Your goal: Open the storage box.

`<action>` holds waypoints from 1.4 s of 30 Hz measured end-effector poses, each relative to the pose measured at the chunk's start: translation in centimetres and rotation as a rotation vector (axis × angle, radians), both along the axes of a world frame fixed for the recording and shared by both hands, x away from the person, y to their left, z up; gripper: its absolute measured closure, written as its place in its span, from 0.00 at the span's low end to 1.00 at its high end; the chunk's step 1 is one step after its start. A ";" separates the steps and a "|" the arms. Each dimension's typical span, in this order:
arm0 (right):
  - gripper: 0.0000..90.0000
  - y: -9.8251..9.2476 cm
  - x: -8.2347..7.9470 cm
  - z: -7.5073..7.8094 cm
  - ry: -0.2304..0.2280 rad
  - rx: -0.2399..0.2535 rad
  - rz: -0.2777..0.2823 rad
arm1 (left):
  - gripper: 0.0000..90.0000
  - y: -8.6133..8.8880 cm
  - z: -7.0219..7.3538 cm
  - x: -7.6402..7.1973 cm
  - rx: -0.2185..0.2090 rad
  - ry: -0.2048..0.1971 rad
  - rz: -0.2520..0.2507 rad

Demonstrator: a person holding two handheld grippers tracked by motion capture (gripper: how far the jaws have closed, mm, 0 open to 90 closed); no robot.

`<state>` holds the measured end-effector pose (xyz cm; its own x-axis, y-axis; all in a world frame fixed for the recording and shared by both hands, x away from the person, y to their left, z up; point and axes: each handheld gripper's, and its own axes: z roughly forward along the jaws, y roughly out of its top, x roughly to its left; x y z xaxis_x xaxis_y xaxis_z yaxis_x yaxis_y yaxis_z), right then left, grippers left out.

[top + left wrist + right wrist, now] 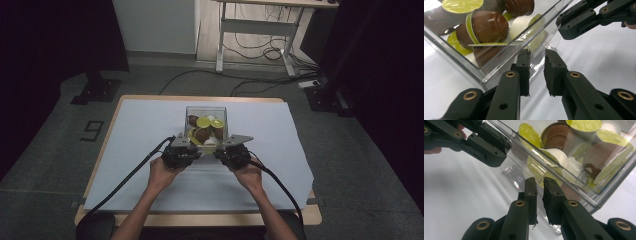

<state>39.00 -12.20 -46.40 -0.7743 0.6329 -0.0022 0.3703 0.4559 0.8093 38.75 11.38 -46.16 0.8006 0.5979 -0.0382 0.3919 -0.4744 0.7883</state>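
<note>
A clear plastic box (189, 116) stands mid-table, holding several coffee capsules (203, 122) in brown, white and lime-lidded sorts. Both grippers sit at its near side, one at each near corner. In the left gripper view my left gripper (537, 68) points at the near clear wall (499, 66), jaws a narrow gap apart, and a brown capsule (489, 26) lies just behind the wall. My right gripper (540, 191) has its jaws almost together at the same wall (576, 188). I cannot see any pad pressing on the plastic. In the high view they are the left gripper (194, 149) and right gripper (218, 150).
A white sheet (140, 150) covers the wooden table (310, 215). Cables trail from both grippers toward the near edge. Beyond the table are a grey floor, a desk frame (220, 45) and loose cables. White sheet lies bare on both sides of the box.
</note>
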 end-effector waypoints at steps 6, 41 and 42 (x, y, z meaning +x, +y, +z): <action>0.91 0.2 0.0 0.0 -0.010 -0.001 0.006 | 0.88 -0.2 0.0 0.1 0.009 -0.004 0.004; 0.91 -0.3 -0.6 0.0 0.005 0.015 0.063 | 0.90 0.1 -0.3 -0.9 -0.005 -0.005 -0.017; 0.91 -0.2 -0.7 0.0 0.005 0.014 0.063 | 0.90 0.1 -0.3 -1.0 -0.003 -0.006 -0.019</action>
<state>38.28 -12.43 -46.41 -0.8123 0.5832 0.0106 0.3458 0.4669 0.8139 37.73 11.48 -46.42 0.8121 0.5825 -0.0356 0.3784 -0.4792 0.7919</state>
